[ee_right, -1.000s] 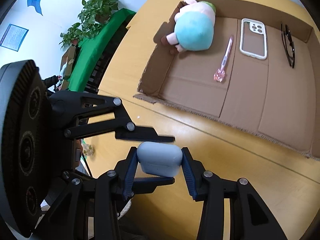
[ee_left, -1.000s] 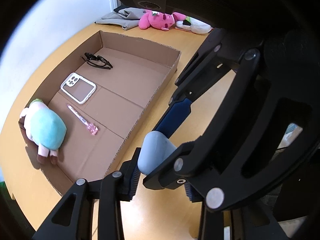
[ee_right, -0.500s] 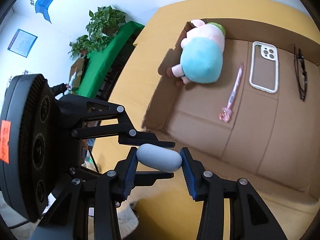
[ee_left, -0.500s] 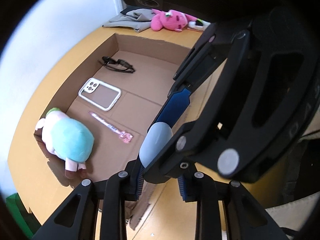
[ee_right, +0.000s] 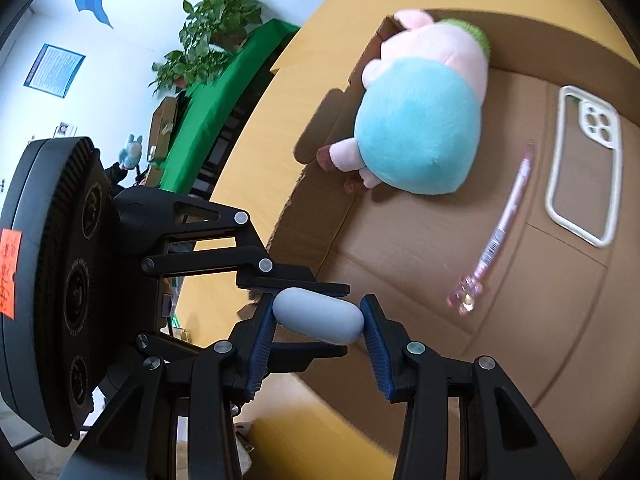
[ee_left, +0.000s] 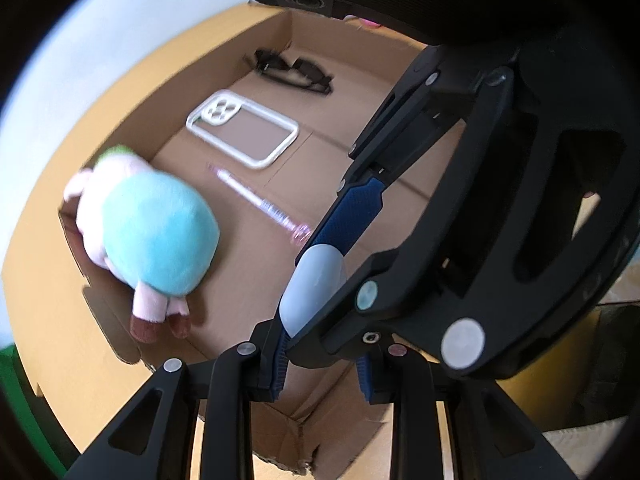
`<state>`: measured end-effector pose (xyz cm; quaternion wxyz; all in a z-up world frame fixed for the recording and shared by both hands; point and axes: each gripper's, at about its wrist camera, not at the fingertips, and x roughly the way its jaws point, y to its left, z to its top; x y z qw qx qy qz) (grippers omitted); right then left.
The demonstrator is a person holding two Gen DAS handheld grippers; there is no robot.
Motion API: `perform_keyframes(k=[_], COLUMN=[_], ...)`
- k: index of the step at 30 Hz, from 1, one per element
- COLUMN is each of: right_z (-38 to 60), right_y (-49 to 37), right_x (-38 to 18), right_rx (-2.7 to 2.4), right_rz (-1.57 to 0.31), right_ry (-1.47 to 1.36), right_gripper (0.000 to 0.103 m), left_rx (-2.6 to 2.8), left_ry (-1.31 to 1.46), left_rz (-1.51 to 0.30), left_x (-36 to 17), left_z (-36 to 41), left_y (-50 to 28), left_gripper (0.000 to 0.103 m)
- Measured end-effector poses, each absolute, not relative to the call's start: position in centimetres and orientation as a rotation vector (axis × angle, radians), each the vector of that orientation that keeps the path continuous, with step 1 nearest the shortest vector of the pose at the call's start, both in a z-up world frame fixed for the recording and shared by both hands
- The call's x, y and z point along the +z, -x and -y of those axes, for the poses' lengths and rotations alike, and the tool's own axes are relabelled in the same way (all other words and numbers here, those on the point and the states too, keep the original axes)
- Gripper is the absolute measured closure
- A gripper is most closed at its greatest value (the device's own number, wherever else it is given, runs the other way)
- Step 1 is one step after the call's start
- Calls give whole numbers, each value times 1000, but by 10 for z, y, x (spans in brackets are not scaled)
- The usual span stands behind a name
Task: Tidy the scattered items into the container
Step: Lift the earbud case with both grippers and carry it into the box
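A pale grey-blue earbud case (ee_right: 318, 316) hangs over the near corner of the open cardboard box (ee_right: 520, 320). My right gripper (ee_right: 318, 316) is shut on the case's two ends. My left gripper (ee_right: 316, 316) comes in from the left, with one finger on top of the case and one beneath it. In the left wrist view the case (ee_left: 312, 292) shows between the right gripper (ee_left: 308, 296) fingers, just ahead of my left gripper (ee_left: 316, 344). Inside the box (ee_left: 360, 92) lie a teal and pink plush (ee_left: 156, 240), a pink pen (ee_left: 256, 200), a phone case (ee_left: 218, 110) and black glasses (ee_left: 296, 72).
The box sits on a yellow-tan table (ee_right: 260, 140). Its torn near corner (ee_left: 296, 420) is right below the grippers. The plush (ee_right: 416, 132) fills the box's left end, with the pen (ee_right: 508, 208) and phone case (ee_right: 596, 120) beside it. Potted plants (ee_right: 216, 24) and green cloth stand beyond the table.
Both grippers, with the earbud case, moved from above the table to over the box's near corner and sank lower. The left gripper's fingers drew closer onto the case.
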<state>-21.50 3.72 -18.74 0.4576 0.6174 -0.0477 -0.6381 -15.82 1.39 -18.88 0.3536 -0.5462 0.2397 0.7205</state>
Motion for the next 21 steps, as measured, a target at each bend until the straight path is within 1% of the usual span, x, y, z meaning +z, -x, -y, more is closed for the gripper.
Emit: perform_keyframes(k=[6,12,16,19,21], right_z=[-23,-12,-9,-4,-3], right_y=[231,238,241,238,238], right_x=[-217,-235,-244,-250,-253], right_rx=[-1503,-1503,-1526,-1539,-1556], right_rz=[86,13,-43,-98,-125], right_ry=[-1526,-1541,-1553,-1553,-1554], right_gripper=[56,56,56,57,57], left_rx=[1855,1859,1855,1839,1844], left_ry=[1537,1642,1693,1740,1737], left_rz=[-610,-553,-561,-562,-545], left_x=[-214,-235,-250,-261,-260], left_z=[-12,-8,-4,0,2], left_y=[174,186,186,186,186], left_gripper=[77,78,82,89,89])
